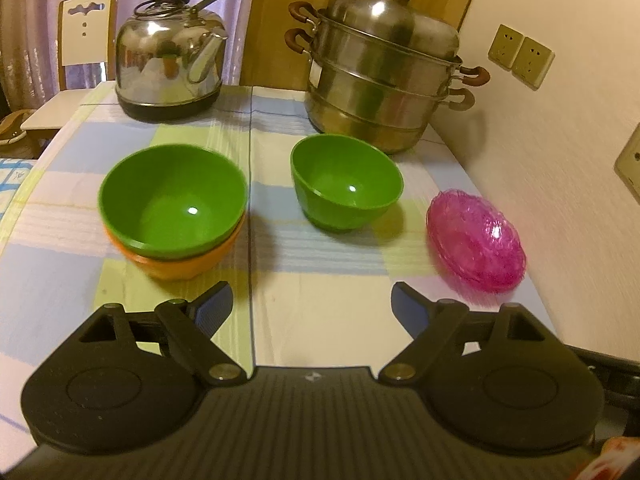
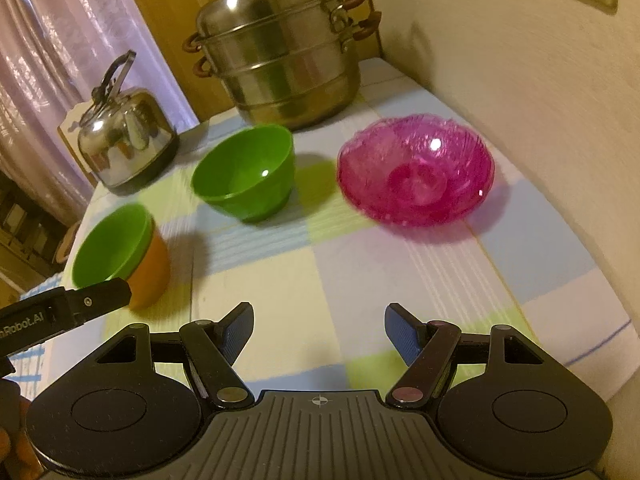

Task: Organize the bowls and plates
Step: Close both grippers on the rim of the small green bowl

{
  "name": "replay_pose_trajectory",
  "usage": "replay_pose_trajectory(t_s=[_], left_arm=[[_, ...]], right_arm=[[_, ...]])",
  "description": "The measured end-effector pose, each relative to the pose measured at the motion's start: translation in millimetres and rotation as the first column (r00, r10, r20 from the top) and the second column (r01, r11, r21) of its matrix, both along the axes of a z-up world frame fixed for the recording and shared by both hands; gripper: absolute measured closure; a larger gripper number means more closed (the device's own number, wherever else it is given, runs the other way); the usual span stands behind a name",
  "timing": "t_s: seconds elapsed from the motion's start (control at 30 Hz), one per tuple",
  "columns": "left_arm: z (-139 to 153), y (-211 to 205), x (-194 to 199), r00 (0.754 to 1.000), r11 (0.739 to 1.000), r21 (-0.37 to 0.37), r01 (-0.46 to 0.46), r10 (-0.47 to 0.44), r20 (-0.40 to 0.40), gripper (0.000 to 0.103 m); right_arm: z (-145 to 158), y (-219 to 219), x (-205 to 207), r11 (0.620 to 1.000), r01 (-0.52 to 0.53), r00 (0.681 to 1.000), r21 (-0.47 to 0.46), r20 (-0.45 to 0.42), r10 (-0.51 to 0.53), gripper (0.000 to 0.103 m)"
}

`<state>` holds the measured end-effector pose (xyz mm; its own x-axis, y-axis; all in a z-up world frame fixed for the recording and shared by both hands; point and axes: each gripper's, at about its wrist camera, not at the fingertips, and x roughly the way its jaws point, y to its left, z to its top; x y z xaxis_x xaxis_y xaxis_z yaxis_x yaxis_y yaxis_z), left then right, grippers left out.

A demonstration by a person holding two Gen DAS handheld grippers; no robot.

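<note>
A green bowl [image 1: 172,196] sits nested in an orange bowl [image 1: 180,266] on the checked tablecloth; the pair also shows in the right wrist view [image 2: 110,246]. A second green bowl [image 1: 344,182] [image 2: 246,172] stands alone to its right. A stack of pink glass plates [image 1: 476,236] [image 2: 416,170] lies near the wall. My left gripper [image 1: 312,304] is open and empty, just short of the bowls. My right gripper [image 2: 319,330] is open and empty, short of the pink plates. The left gripper's finger [image 2: 100,294] shows at the left edge of the right wrist view.
A steel kettle [image 1: 170,60] [image 2: 126,144] and a tall steel steamer pot [image 1: 384,68] [image 2: 280,56] stand at the back of the table. The wall [image 1: 560,140] runs close along the right side. A white chair [image 1: 86,36] stands beyond the far left corner.
</note>
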<state>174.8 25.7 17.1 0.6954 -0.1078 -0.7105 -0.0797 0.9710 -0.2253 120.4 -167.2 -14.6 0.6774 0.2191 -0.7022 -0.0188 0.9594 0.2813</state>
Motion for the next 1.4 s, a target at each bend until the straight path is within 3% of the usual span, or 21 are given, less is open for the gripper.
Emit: replay_pose_trajectory(t_s=[0.3,0.5,0.77,0.87,1.03,1.4], left_arm=[[6.6,-2.6,63.1,1.000,1.000,-0.019,0.019,-0.018,0.025,0.019],[14.9,0.5,117.1,0.997,0.997,0.023,0.072,-0.073,0.030,0.020],[-2.2,9.2,185.8,0.988,0.985,0.095,0.147,-0.142,-0.054,0.028],[-12.2,5.2,207.6,0.982,0.972,0.153,0.180,-0.168,-0.091,0.034],[-32.1,5.0,235.0,0.967,0.967,0.137,0.217,-0.194,-0.166,0.043],[-58.6,6.1,265.8,0.946,0.965,0.086,0.247,-0.221,-0.237,0.071]], right_arm=[[15.3,-6.3,49.2,1.000,-0.005,0.998,-0.004,0.067,0.005,0.031],[25.0,-0.7,89.1,0.999,-0.033,0.995,-0.009,0.091,0.034,0.031],[15.3,12.9,147.4,0.997,-0.081,0.995,0.010,0.053,0.081,0.031],[6.8,17.7,168.0,0.996,-0.085,0.996,0.016,0.021,0.084,0.038],[-3.8,24.4,193.8,0.996,-0.091,0.996,0.005,-0.009,0.091,0.048],[-32.2,30.1,232.3,0.995,-0.091,0.991,0.034,-0.098,0.094,0.063]])
